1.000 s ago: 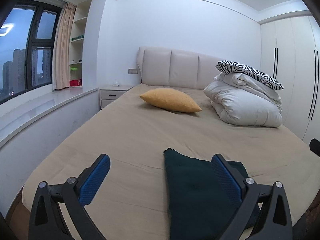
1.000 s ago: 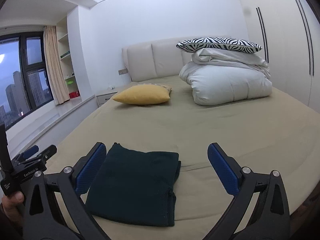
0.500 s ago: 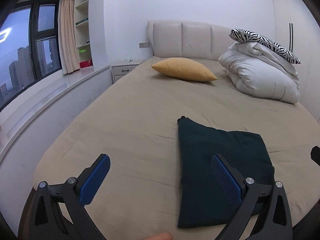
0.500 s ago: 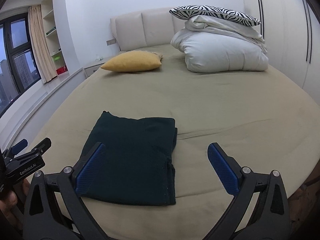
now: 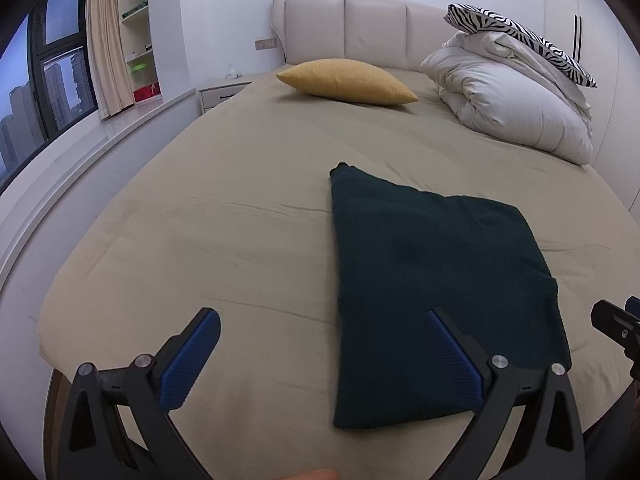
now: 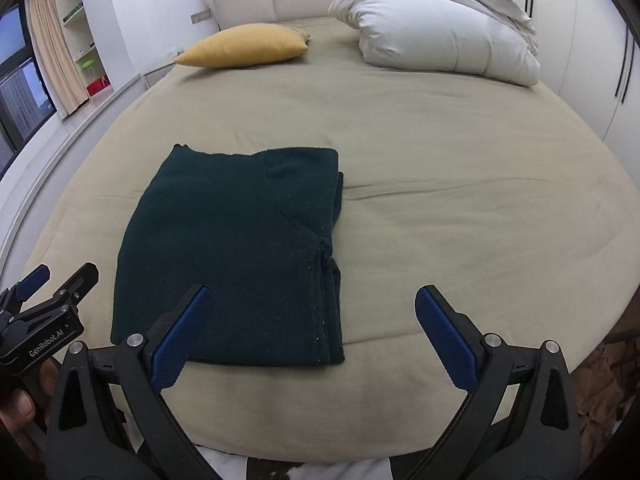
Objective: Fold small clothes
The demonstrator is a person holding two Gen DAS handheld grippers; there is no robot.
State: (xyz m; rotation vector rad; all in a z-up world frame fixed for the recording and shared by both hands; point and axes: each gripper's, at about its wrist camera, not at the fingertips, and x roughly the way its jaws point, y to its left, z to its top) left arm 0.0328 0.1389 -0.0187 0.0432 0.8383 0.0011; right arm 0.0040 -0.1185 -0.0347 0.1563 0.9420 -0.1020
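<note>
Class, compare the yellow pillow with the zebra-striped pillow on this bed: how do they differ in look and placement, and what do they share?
The yellow pillow is plain, one colour; the zebra pillow has black and white stripes. The yellow pillow lies directly on the bed; the zebra pillow sits on top of the folded white duvet. The yellow pillow lies level; the zebra pillow is tilted. Both are near the headboard, far from the folded green garment.

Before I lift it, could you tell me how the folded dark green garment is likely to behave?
The dark green garment looks like soft knit, so it would probably droop from any single grip. Loose stacked layers show along its right edge, so the fold may slip open. It lies flat on the bed sheet, so it should slide, not roll.
</note>
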